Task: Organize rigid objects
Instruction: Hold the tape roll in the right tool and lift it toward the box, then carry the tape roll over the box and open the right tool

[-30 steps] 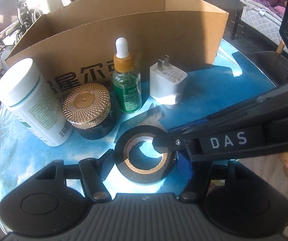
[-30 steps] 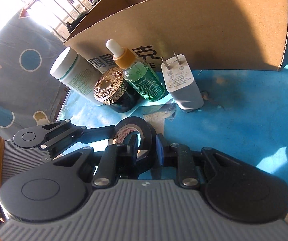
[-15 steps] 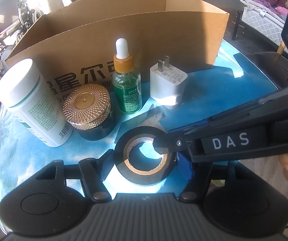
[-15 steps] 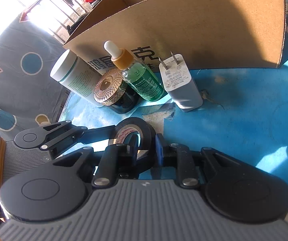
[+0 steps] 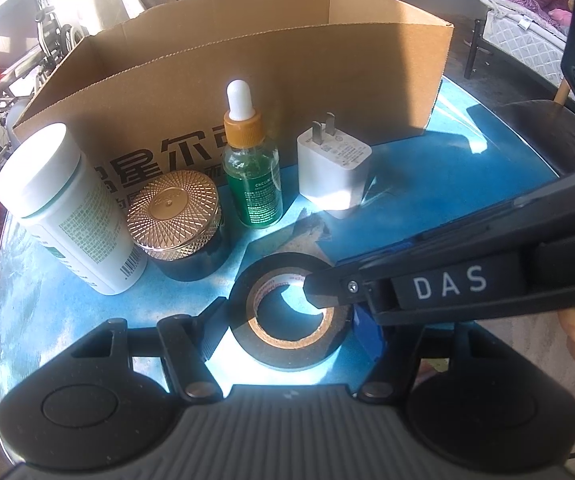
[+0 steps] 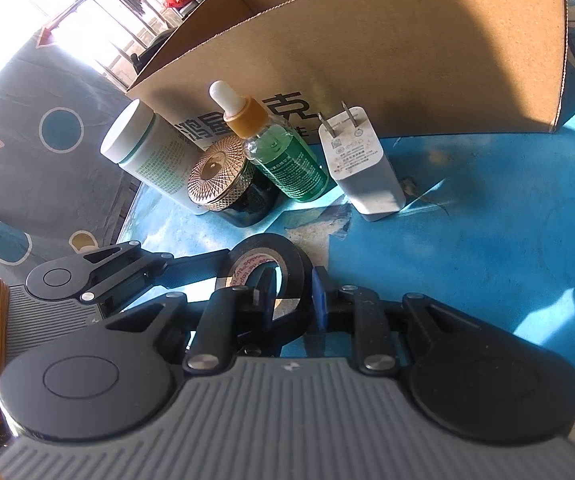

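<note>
The right hand-held gripper (image 6: 291, 292) is clenched on the wall of the black tape roll (image 6: 267, 268): one finger is set inside the cardboard core and the other against the outer face. The left hand-held gripper (image 5: 287, 320) is spread, with the roll lying flat between its fingers (image 5: 213, 326); whether the pads touch the roll's sides cannot be told. The roll rests on the blue worktop (image 5: 427, 200), near its front edge.

The step in hand is judged to be the pick-up of the roll. Behind it, a white pill bottle (image 5: 67, 208), a gold-lidded jar (image 5: 179, 224), a green dropper bottle (image 5: 251, 168) and a white charger plug (image 5: 331, 164) are lined up before the open cardboard box (image 5: 287, 64). A clean lift over this row and the box's front wall is probably called for next.
</note>
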The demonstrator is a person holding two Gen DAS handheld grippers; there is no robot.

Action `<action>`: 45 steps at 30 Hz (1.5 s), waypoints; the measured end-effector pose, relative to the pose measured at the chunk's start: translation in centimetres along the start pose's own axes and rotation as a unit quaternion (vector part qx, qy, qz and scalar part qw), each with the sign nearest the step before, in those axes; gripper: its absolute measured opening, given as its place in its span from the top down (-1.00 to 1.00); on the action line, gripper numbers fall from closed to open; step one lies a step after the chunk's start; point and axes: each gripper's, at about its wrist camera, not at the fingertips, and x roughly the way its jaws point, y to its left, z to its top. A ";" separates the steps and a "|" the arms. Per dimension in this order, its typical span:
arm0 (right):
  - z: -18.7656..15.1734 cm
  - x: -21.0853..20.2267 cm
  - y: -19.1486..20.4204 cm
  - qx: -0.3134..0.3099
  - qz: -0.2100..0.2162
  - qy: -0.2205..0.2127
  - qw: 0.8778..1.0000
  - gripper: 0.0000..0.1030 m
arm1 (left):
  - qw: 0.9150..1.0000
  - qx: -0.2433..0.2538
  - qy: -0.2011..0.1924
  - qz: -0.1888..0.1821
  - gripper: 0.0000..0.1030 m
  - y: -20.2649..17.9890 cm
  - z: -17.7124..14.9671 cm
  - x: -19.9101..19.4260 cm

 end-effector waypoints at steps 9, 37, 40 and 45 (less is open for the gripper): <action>-0.1 -0.6 0.3 -0.006 -0.007 -0.011 1.000 0.64 | 1.000 -0.001 -0.012 -0.004 -0.31 -0.3 0.2 -0.4; 1.8 -10.3 8.1 -0.114 0.026 -0.138 0.984 0.64 | 0.983 0.005 -0.172 0.072 -0.31 -0.7 2.4 -12.2; 3.5 -11.6 9.5 -0.141 0.029 -0.162 0.976 0.64 | 0.976 0.007 -0.200 0.090 -0.31 -0.4 4.2 -13.7; 8.1 -13.6 10.9 -0.184 0.025 -0.181 0.966 0.63 | 0.970 0.014 -0.218 0.105 -0.31 0.6 8.3 -14.3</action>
